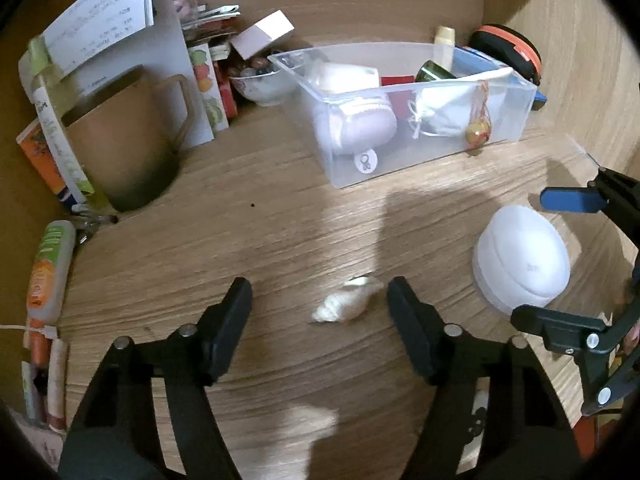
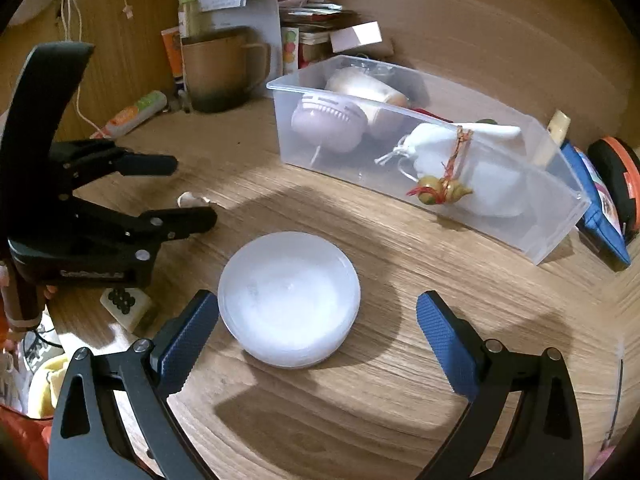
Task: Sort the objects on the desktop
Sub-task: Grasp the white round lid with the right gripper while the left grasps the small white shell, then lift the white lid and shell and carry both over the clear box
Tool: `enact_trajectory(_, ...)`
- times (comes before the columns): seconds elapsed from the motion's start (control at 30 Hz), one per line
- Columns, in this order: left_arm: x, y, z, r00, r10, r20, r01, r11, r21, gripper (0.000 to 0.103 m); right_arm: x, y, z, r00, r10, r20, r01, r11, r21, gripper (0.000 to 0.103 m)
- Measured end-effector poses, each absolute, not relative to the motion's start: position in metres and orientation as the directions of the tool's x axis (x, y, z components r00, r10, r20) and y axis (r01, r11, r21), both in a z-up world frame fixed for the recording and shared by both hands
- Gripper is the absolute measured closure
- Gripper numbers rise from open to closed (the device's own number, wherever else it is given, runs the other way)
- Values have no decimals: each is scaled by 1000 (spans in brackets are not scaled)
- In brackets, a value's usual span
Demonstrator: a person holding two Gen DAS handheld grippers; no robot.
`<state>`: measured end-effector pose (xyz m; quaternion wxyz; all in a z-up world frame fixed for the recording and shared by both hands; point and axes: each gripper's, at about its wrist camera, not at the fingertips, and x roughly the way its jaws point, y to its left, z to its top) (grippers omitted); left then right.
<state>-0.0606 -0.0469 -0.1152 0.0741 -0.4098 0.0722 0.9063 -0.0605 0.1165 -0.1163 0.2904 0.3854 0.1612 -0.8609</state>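
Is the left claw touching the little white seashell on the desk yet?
Apart. In the left wrist view the seashell lies on the desk between the left claw's open fingers, with bare wood showing on both sides of it.

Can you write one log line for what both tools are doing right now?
left tool: open around seashell | right tool: open around white round case | clear bin: behind
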Motion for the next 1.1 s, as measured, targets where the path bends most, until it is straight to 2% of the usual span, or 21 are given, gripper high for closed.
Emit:
enact_trajectory(0.13,-59,-46,-114,-654,73,-753,-199,-977,79,37,-62,113,-120,-514,-366,-776,631,-774,-52,6)
enact_trajectory(0.2,-59,-46,-114,-652,88,-753,-205,-977,63,43,-63,111,-122,-508,-364,-781,633,-772,-51,12)
enact_trajectory(0.27,-60,-46,-114,-649,104,-754,-212,-976,47,49,-64,110,-123,-496,-367,-787,639,-768,-45,24)
enact_trajectory(0.43,-58,-45,-114,-649,124,-751,-223,-974,32,56,-64,109,-123,-471,-403,-785,656,-755,-6,41)
enact_trajectory(0.5,-58,-47,-115,-645,141,-751,-220,-975,5,57,-63,109,-123,-469,-405,-784,657,-754,-4,40)
enact_trajectory(0.63,-56,-47,-115,-650,141,-746,-222,-975,8,69,-63,110,-123,-460,-419,-783,662,-749,12,41)
enact_trajectory(1.1,-50,-40,-109,-672,93,-735,-210,-975,70,73,-74,125,-99,-499,-440,-746,655,-755,7,41)
